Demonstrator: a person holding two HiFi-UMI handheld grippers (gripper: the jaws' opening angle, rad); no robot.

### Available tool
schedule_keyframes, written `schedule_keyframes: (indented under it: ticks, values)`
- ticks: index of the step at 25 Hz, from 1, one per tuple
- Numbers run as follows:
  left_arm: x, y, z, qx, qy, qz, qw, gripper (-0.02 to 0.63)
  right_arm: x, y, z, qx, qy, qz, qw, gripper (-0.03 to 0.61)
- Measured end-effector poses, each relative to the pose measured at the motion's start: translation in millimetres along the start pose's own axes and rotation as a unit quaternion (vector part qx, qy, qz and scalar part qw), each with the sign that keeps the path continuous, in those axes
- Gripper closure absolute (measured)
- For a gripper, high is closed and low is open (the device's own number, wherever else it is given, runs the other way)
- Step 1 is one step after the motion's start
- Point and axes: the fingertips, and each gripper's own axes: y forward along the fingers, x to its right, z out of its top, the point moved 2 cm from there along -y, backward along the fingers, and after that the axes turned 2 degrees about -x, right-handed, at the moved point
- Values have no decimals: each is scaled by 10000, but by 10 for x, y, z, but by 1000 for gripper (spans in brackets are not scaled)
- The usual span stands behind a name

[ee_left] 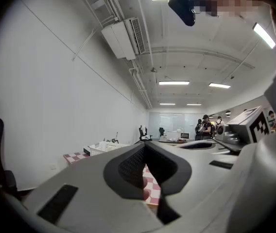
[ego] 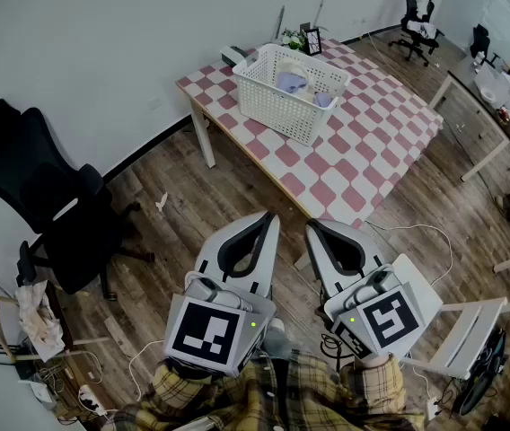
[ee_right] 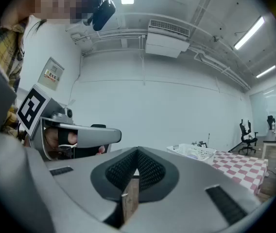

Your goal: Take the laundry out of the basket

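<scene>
1. Left gripper (ego: 268, 216): the two jaws are pressed together at their tips, with nothing between them. Black pads with a fine mesh texture line a rounded hollow behind the tips, and smooth grey shells enclose them
2. Right gripper (ego: 312, 225): the jaws are likewise closed tip to tip and carry nothing. It has the same black mesh pads and matte grey shells
3. Marker cubes: one sits at the rear of each gripper, the left cube (ego: 206, 331) and the right cube (ego: 386, 318). Each has flat white faces printed with black square patterns
4. Pose: both grippers are held level, side by side and just apart, above the floor. Both point towards the table. Yellow plaid sleeves (ego: 273, 393) show at the lower edge of the head view
5. Laundry basket (ego: 277, 115): white plastic, rectangular, with lattice walls. It stands upright on the far end of the table, well apart from both grippers
6. Laundry (ego: 293, 82): soft, crumpled, pale lavender and white cloth lies inside the basket
7. Table (ego: 345, 164): a rectangular top in a pink and white check, on white legs
8. Floor (ego: 192, 196): wood-grain planks
9. Office chair (ego: 48, 200): black and padded, standing left of the grippers near the white wall
</scene>
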Motion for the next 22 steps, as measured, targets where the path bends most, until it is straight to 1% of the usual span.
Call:
schedule_keyframes:
  ticks: [5, 8, 9, 12, 15, 18, 22]
  values:
    - [54, 44, 11, -12, 10, 19, 10000, 585, 75, -37, 10, 18, 31, -14, 10000, 581]
    - [88, 91, 45, 175, 115, 63, 9998, 586, 128, -72, 1, 30, 40, 18, 10000, 581]
    - [103, 103, 47, 178, 112, 80, 9997, 585, 147, -85, -2, 32, 39, 27, 10000, 581]
    - [163, 125, 6, 14, 5, 149, 9999, 584, 207, -128, -15, 46, 45, 73, 10000, 581]
    - [189, 157, -5, 65, 40, 242, 9997, 586, 261, -149, -31, 41, 30, 146, 9999, 581]
    - [192, 213, -21, -34, -30, 322, 9995, 584, 315, -118, -55, -13, -10, 225, 9997, 581]
    - [95, 342, 21, 236, 84, 442, 9987, 584, 418, -16, -72, -2, -7, 275, 9996, 581]
